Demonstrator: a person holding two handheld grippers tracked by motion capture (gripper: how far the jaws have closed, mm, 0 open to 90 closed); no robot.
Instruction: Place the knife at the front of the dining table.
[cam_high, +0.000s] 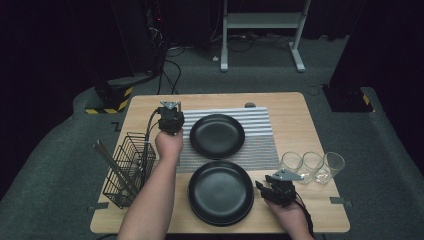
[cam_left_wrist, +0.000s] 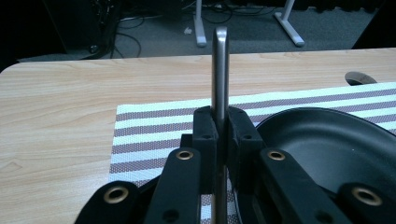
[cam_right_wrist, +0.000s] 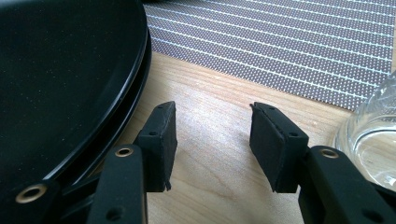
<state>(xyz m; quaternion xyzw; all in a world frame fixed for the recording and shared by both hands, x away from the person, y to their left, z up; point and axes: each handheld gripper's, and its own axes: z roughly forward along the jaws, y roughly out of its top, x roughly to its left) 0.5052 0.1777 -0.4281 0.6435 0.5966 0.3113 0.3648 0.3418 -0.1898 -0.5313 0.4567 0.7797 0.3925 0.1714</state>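
Observation:
My left gripper (cam_high: 170, 118) hovers over the left edge of the striped placemat (cam_high: 260, 131), just left of the far black plate (cam_high: 217, 135). In the left gripper view its pads (cam_left_wrist: 205, 133) are shut on a thin metal utensil handle (cam_left_wrist: 220, 70) that stands up between them; the utensil's working end is hidden. My right gripper (cam_high: 265, 187) sits low near the front right, between a stack of black plates (cam_high: 220, 192) and the glasses. Its jaws (cam_right_wrist: 212, 135) stand open over bare wood with nothing between them.
A black wire basket (cam_high: 127, 170) holding utensils stands at the table's left edge. Three clear glasses (cam_high: 312, 165) line up at the right, one close beside my right gripper (cam_right_wrist: 373, 135). A small round grommet (cam_high: 249, 105) sits at the table's far edge.

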